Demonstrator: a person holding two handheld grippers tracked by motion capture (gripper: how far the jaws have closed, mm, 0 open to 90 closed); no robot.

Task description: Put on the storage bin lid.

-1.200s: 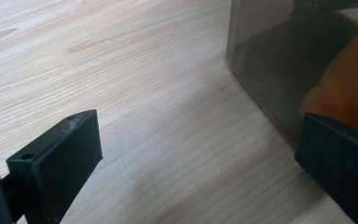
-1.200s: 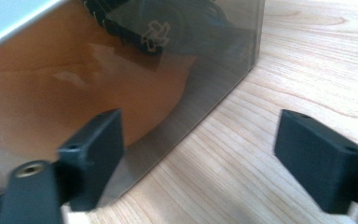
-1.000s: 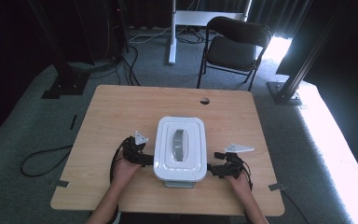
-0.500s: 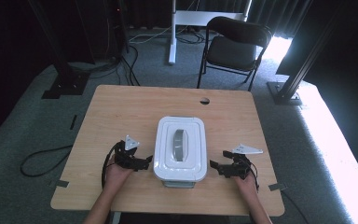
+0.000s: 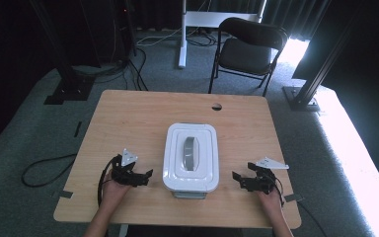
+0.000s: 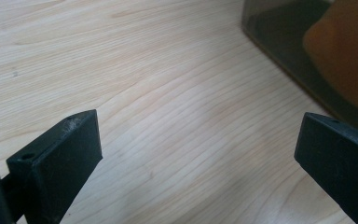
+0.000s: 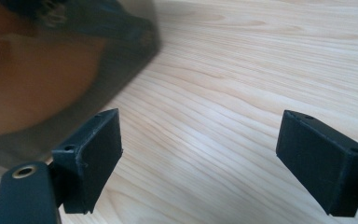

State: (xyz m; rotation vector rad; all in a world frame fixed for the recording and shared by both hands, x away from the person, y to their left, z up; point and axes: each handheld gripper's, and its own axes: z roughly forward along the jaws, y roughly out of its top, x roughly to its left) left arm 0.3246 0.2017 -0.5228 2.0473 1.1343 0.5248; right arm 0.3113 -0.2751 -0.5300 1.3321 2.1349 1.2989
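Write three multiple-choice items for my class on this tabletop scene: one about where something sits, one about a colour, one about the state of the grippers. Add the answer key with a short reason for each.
1. Where does the lidded box sit on the table?
A. at its far left corner
B. near the middle, between the two grippers
C. on the chair

2. What colour is the box's lid?
A. white
B. red
C. black

3. How do the left gripper and right gripper stand?
A. both shut on the box
B. one open, one shut
C. both open, holding nothing

Key: 1 B, the box lies between the grippers in the high view. 2 A, the lid is white with a grey handle. 3 C, both gripper views show jaws wide apart over bare wood.
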